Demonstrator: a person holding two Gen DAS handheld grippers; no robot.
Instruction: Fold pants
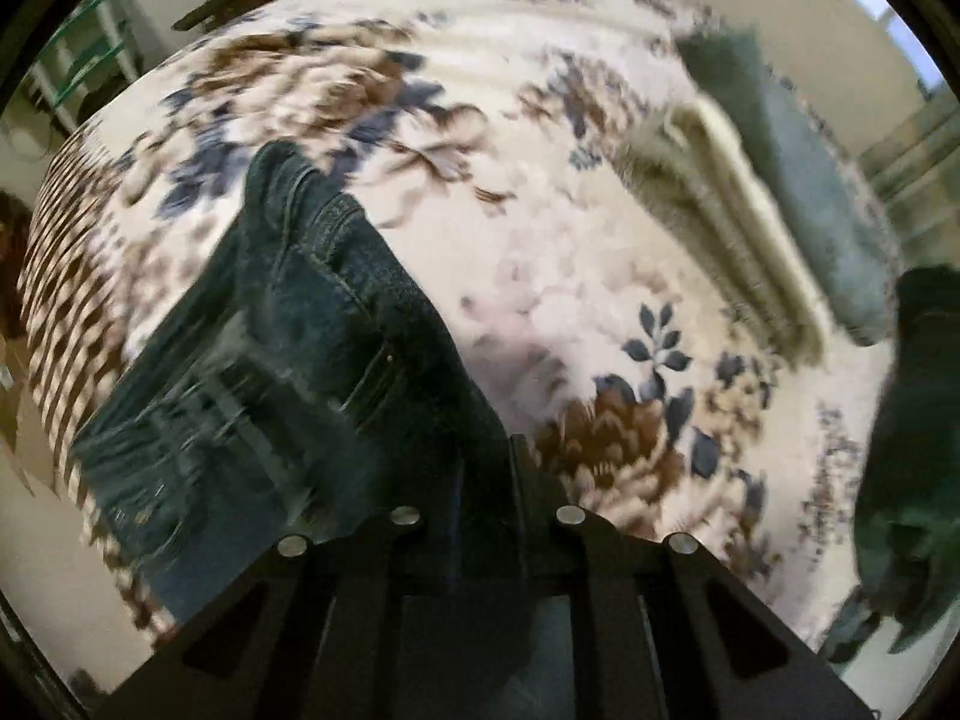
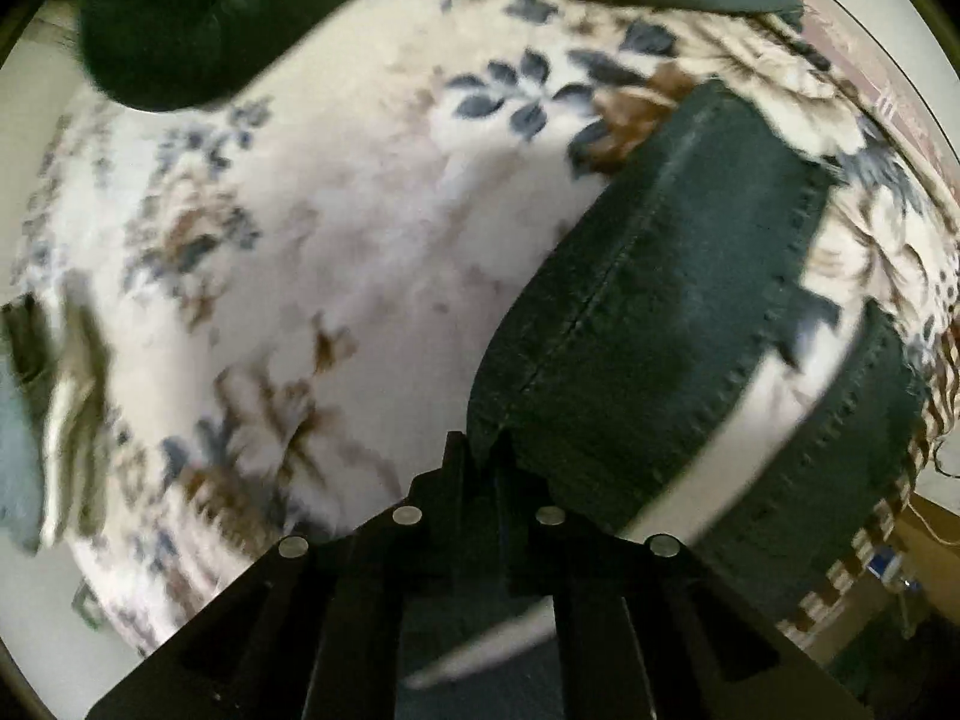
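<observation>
Dark blue jeans [image 1: 312,324] hang and drape over a floral blanket [image 1: 528,276] on a bed. My left gripper [image 1: 489,468] is shut on the waist end of the jeans, pocket stitching showing just ahead of it. In the right wrist view my right gripper [image 2: 480,456] is shut on the hem end of a jeans leg [image 2: 654,312], lifted above the blanket [image 2: 360,240]. A second hem [image 2: 864,420] hangs to the right. Both views are motion-blurred.
A folded cream and grey-green stack of clothes [image 1: 738,210] lies on the blanket at the right in the left wrist view, and at the left edge in the right wrist view [image 2: 54,420]. A dark green garment [image 2: 198,18] lies at the top left. Shelving [image 1: 90,60] stands beyond the bed.
</observation>
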